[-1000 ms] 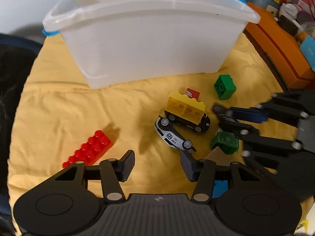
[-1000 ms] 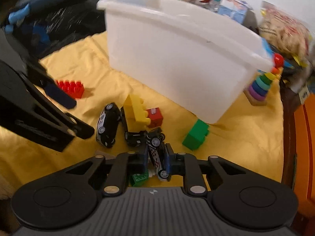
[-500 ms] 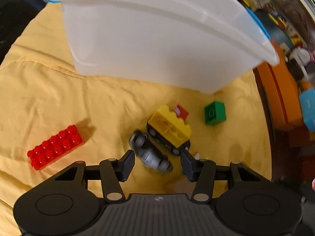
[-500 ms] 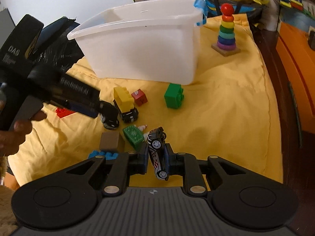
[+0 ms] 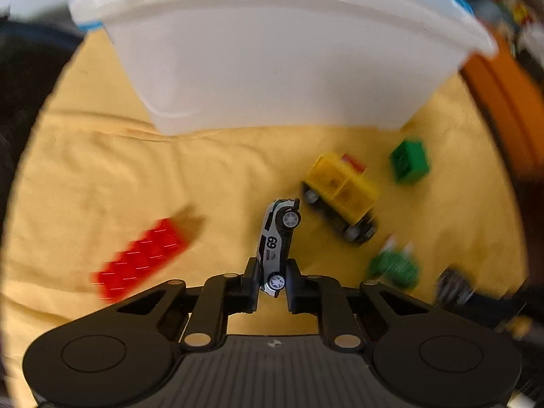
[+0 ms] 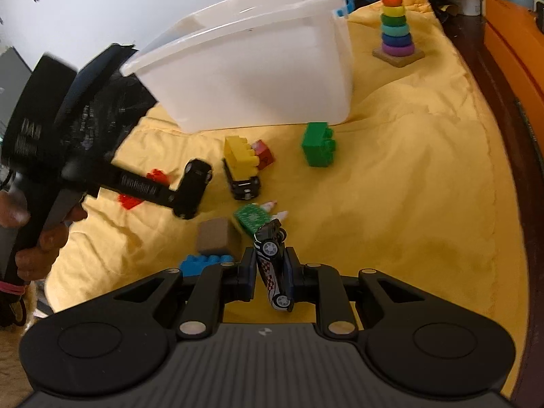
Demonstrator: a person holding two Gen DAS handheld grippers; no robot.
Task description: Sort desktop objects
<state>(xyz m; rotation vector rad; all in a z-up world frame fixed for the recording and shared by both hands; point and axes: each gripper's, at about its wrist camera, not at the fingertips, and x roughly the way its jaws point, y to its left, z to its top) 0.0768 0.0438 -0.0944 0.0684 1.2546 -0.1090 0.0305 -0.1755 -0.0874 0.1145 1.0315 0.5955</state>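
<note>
both grippers have their jaws closed on toy cars: the left gripper (image 5: 272, 280) pinches a white car (image 5: 277, 238) marked 69 by its rear end, nose pointing up, and the right gripper (image 6: 271, 277) pinches a black car (image 6: 272, 265) with a checker pattern. the white bin (image 6: 251, 68) stands just beyond the scattered bricks on the yellow cloth (image 6: 408, 187). to drop them well, lift each car clear over the near rim before releasing, one at a time, keeping the grip firm since only the tail is held.
</note>
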